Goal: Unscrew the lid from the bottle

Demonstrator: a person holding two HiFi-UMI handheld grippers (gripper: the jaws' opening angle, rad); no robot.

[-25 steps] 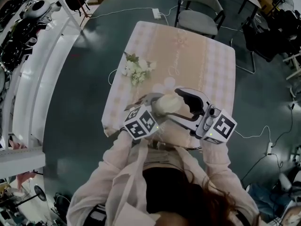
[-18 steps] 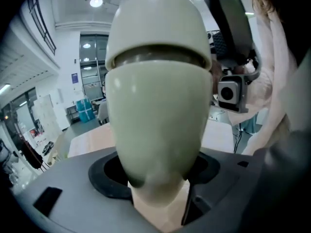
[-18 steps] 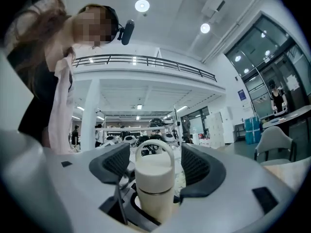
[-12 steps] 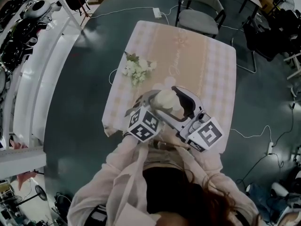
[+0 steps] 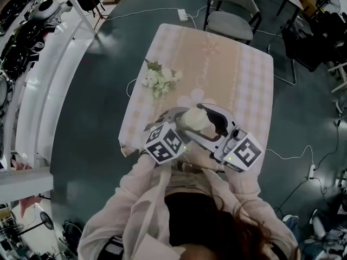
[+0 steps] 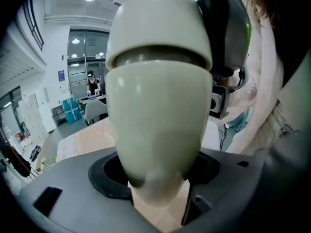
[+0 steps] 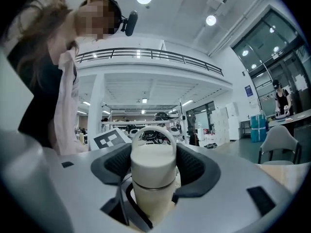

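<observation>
Our left gripper (image 6: 155, 178) pinches the pale bottle (image 6: 155, 115) low on its body. The bottle's long axis runs up and away from these jaws, with the lid (image 6: 158, 28) at the far end. Our right gripper (image 7: 153, 165) is the nearer one to that lid. Its jaws have just been closing with the lid between them, and the pads (image 7: 193, 165) seem to meet its sides. We judge a twist about that axis comes next. We find no brand, label or lettering on the bottle.
</observation>
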